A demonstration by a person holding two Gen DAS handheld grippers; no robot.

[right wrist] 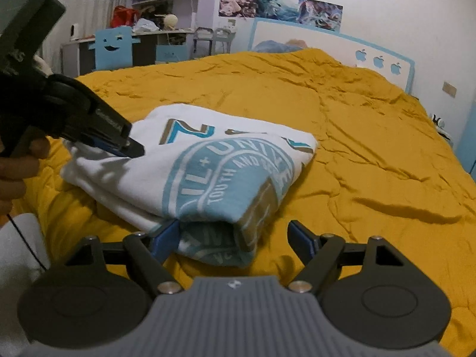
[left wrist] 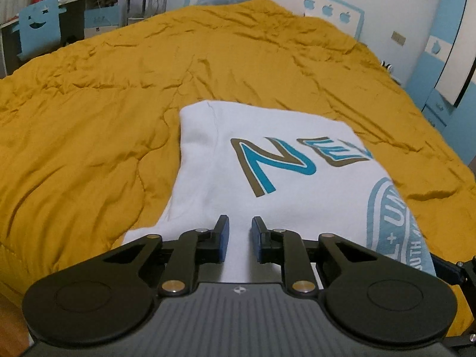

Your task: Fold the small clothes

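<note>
A white T-shirt (left wrist: 267,178) with a blue and brown "N" print and a round light-blue emblem lies folded on the mustard quilt (left wrist: 89,119). My left gripper (left wrist: 240,229) hovers over its near left part, the blue pads a narrow gap apart with only flat cloth beneath them. In the right wrist view the same shirt (right wrist: 208,172) is a thick folded bundle, and the left gripper (right wrist: 134,148) points down at its far left corner. My right gripper (right wrist: 233,232) stands wide open astride the near rolled edge, with the left pad against the fold.
The quilt (right wrist: 357,148) covers a large bed running to a white headboard (right wrist: 377,59) with blue apple shapes. A blue smiling-face chair (right wrist: 114,49) and a cluttered desk stand at the far left. A blue wardrobe (left wrist: 440,59) is on the right. A hand (right wrist: 17,172) holds the left gripper.
</note>
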